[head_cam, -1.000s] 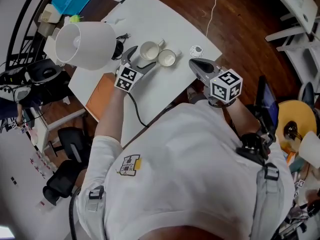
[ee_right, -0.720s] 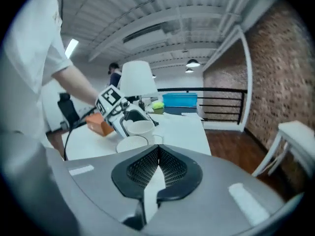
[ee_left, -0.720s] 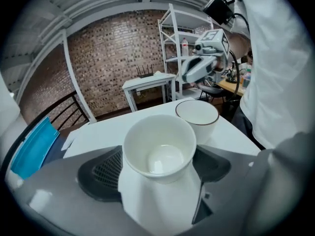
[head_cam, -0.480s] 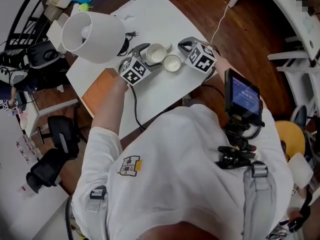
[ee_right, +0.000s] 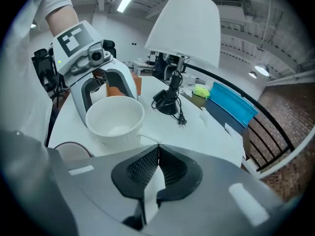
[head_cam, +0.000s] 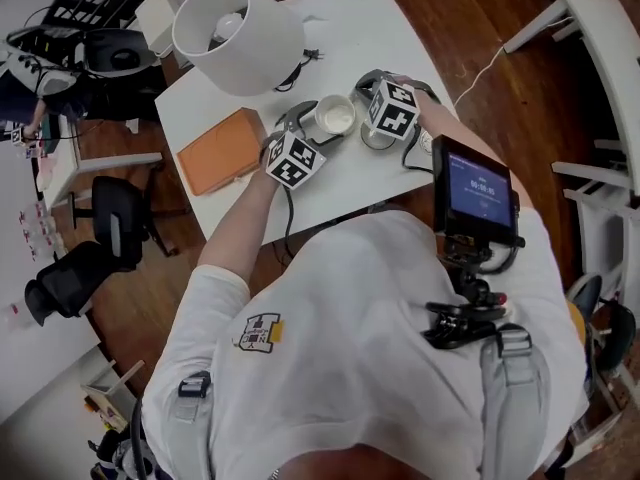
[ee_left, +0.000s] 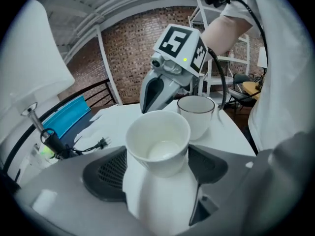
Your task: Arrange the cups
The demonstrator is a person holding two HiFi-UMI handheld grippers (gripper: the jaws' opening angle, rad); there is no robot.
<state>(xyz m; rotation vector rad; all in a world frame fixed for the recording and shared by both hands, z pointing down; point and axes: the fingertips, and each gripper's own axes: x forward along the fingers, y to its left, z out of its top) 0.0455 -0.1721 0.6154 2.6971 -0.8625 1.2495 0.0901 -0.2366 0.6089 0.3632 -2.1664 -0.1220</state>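
1. The left claw [ee_left: 158, 154] is gripping the white cup [ee_right: 115, 118] with wide-set jaws that have just been closing, its pads lying against the cup's sides.
2. The right claw [ee_right: 157, 154] is pinching shut on nothing and tilting down just behind that cup.
3. The second cup [ee_left: 197, 117], dark-rimmed, is standing upright just beside the first, both on the white table [head_cam: 350, 28].
4. The table is also carrying a big white lamp [head_cam: 238, 23], an orange pad [head_cam: 222, 151] at its edge and a black plug cable [ee_right: 179, 116].
5. A wooden floor [head_cam: 470, 18] is showing around it, and a brick wall [ee_left: 133, 58], a black railing [ee_right: 275, 127] and a blue box [ee_right: 231, 104] are standing beyond.
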